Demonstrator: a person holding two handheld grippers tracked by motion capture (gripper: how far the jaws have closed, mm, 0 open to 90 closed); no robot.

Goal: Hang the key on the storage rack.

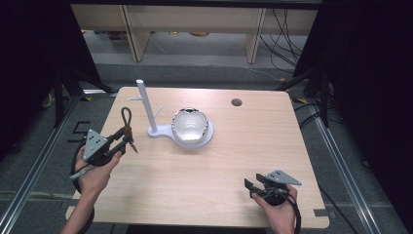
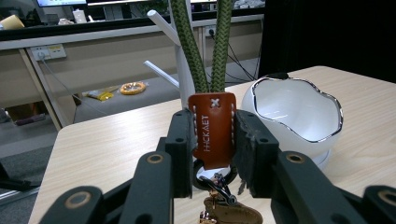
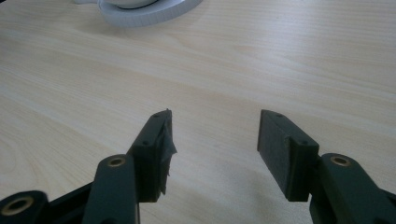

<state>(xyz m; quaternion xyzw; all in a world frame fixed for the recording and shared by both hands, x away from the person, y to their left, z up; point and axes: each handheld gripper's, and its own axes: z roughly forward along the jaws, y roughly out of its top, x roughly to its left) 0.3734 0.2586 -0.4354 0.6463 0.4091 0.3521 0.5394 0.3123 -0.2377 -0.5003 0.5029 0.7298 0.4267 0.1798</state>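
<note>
Your left gripper [image 1: 127, 140] clamps the keychain [image 2: 213, 128] by its leather tab, at nine o'clock on the table [image 1: 204, 175], so the green cord loop [image 1: 126, 116] stands up free above the jaws, likely so it can be slipped over a peg. The white stand [image 1: 146, 105] with its side pegs rises at eleven o'clock, joined to the bowl [image 1: 191, 126] near centre. Your right gripper [image 1: 253, 187] rests at five o'clock, jaws wide and empty, well apart from the work.

Left gripper view: cord [image 2: 198, 46] loop cut off by the top edge above the jaws. Ring [image 2: 212, 176] below the tab [image 2: 212, 128] partly hidden between the pads. Right gripper view: stand base [image 3: 149, 11] cut off at top.
</note>
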